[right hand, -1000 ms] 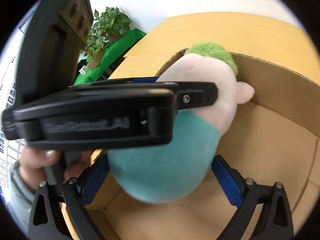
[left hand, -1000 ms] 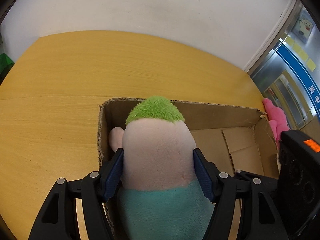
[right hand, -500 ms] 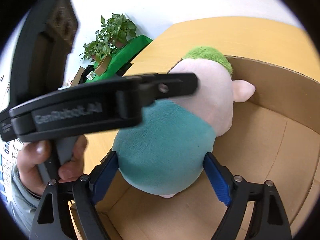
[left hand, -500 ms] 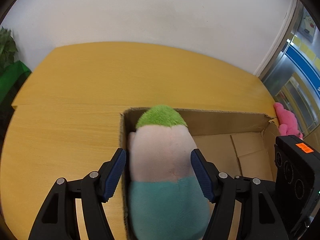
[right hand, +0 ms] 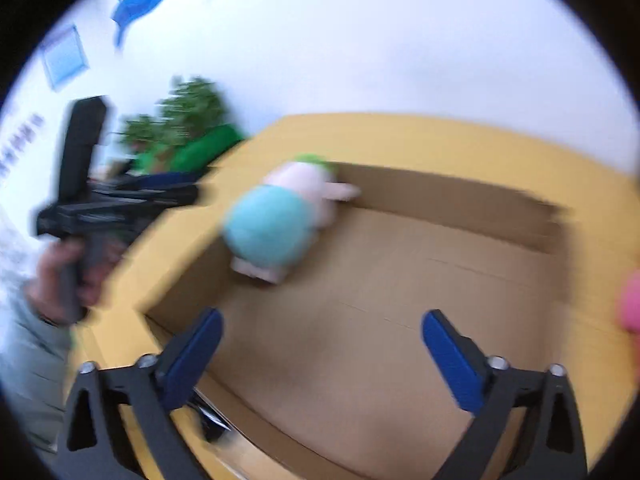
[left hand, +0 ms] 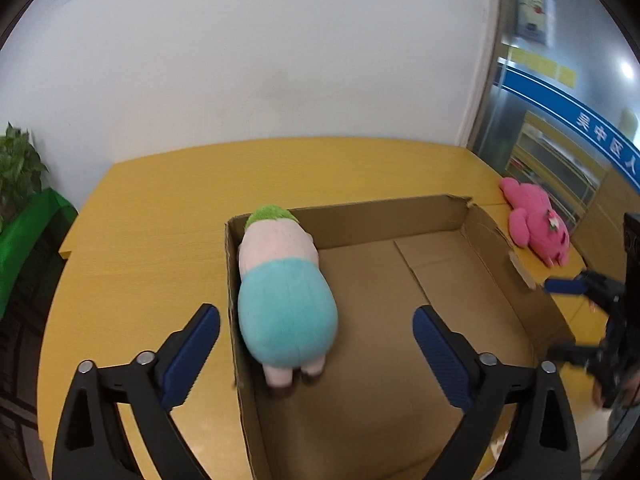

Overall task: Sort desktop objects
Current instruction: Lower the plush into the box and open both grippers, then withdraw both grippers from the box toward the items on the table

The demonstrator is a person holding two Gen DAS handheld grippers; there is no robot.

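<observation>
**Left wrist view: plush lies in the box, both tools letting go**

Left wrist: my left tool (left hand: 316, 322) is opening, its jaws bracketing nothing but the cardboard box (left hand: 460, 208) wall. The green-haired plush (left hand: 284, 292) lies in the box's far-left corner, long axis pointing away from me. A pink plush (left hand: 536, 228) waits at the surface's (left hand: 160, 216) right edge.

Right wrist: my right tool (right hand: 322, 334) is opening too, nothing between its jaws, and is the nearer one, I judge, to the pink plush.

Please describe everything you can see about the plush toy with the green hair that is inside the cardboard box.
The plush toy looks soft and furry: a green tuft on top, a pale pink body, a teal lower half and small pink feet. It lies in the cardboard box, head toward the far corner, feet toward the cameras, resting on the box floor against the left wall. No gripper touches it.
</observation>
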